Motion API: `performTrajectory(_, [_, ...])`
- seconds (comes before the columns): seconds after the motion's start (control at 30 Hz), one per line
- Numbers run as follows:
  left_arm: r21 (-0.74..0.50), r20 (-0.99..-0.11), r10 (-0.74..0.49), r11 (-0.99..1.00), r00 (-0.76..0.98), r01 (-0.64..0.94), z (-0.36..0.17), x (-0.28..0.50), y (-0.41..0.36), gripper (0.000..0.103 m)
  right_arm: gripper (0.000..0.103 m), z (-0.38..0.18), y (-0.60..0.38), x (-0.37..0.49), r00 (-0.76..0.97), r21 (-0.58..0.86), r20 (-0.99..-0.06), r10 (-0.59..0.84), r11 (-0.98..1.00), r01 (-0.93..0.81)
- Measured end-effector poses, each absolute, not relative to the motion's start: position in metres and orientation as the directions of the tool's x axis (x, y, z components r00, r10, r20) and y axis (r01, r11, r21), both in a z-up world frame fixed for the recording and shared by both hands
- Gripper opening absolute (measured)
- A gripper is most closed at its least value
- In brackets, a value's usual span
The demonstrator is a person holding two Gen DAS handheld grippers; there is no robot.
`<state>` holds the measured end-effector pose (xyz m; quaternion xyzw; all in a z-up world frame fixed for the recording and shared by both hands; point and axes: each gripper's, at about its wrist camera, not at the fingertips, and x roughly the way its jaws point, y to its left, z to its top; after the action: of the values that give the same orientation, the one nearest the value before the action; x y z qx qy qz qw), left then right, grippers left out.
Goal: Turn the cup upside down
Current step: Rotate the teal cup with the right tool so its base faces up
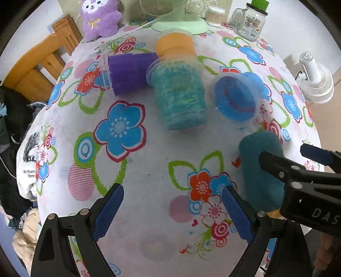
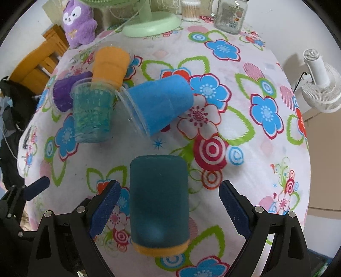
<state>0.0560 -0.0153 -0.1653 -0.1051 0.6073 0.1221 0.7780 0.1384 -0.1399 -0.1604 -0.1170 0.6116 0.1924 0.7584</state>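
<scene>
A dark teal cup with an orange band at its lower end [image 2: 158, 204] stands on the flowered tablecloth [image 2: 245, 102], between the open fingers of my right gripper [image 2: 169, 209] without being gripped; it also shows in the left wrist view [image 1: 261, 172]. My left gripper [image 1: 172, 211] is open and empty over the cloth, left of that cup. Beyond lie a blue cup on its side [image 2: 162, 106], a clear turquoise-patterned cup [image 2: 91, 113], an orange cup [image 2: 110, 64] and a purple cup [image 2: 66, 93].
A green fan base [image 2: 151, 23], a glass jar [image 2: 231, 16], a cotton-swab tub [image 2: 190, 9] and a purple plush toy [image 2: 77, 21] stand at the table's far edge. A white fan [image 2: 319, 85] is off the right side, a wooden chair [image 1: 38, 61] at the left.
</scene>
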Motion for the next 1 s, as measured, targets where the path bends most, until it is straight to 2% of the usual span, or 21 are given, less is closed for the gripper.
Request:
performTrajectory(0.13, [-0.022,-0.970,0.056,0.948,0.236,-0.317,-0.173,0.061,-0.006,0.094,0.093,-0.174,-0.130,0.145,0.169,0.047,-0.977,0.132,0.901,-0.432])
performTrajectory(0.33, [-0.029,-0.970,0.049,0.950,0.239,-0.311,-0.181,0.071,0.002,0.094,0.084,-0.188,-0.118,0.154,0.146,0.035,-0.984,0.106,0.907,-0.419])
performTrajectory(0.43, [-0.027,-0.972,0.047,0.951,0.232,-0.308,-0.185,0.076,0.004,0.094,0.078,-0.194,-0.114,0.156,0.129,0.039,-0.986,0.102,0.906,-0.421])
performTrajectory(0.5, [-0.033,-0.973,0.039,0.953,0.229,-0.301,-0.188,0.079,0.005,0.094,0.070,-0.199,-0.113,0.158,0.124,0.028,-0.988,0.088,0.906,-0.421])
performTrajectory(0.83, [-0.039,-0.976,0.020,0.964,0.217,-0.264,-0.192,0.084,0.004,0.093,0.068,-0.194,-0.114,0.154,0.158,0.037,-0.981,0.112,0.909,-0.415])
performTrajectory(1.0, [-0.056,-0.969,0.005,0.969,0.247,-0.242,-0.169,0.077,0.004,0.092,0.068,-0.172,-0.124,0.145,0.191,0.068,-0.969,0.154,0.917,-0.394])
